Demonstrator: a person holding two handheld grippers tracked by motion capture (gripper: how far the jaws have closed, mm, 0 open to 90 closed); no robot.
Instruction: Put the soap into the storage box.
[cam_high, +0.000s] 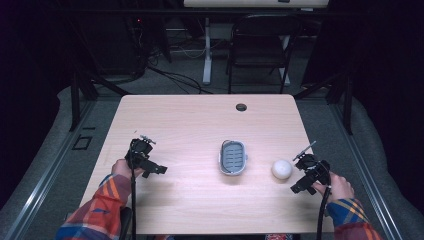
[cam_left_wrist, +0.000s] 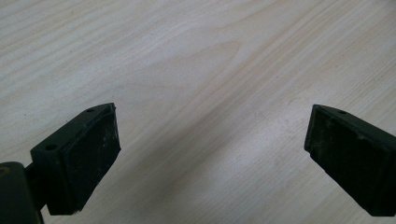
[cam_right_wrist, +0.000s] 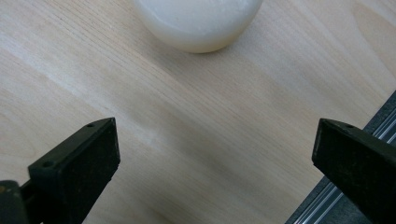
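A white round ball-like object (cam_high: 281, 169) rests on the wooden table (cam_high: 190, 130), right of a small grey-blue ridged dish (cam_high: 233, 157) at the centre. My right gripper (cam_high: 299, 181) hovers just right of the white object, jaws wide apart with nothing between them. In the right gripper view the white object (cam_right_wrist: 201, 23) lies ahead of the open gripper (cam_right_wrist: 215, 158), beyond the jaw tips. My left gripper (cam_high: 152, 170) is at the left of the table, well apart from the dish. The left gripper (cam_left_wrist: 210, 149) stands open over bare wood.
A round cable hole (cam_high: 241, 107) sits near the table's far edge. The table's right edge with a metal rail (cam_right_wrist: 327, 205) runs close under the right jaw. A black chair (cam_high: 260, 45) and desk legs stand beyond the table.
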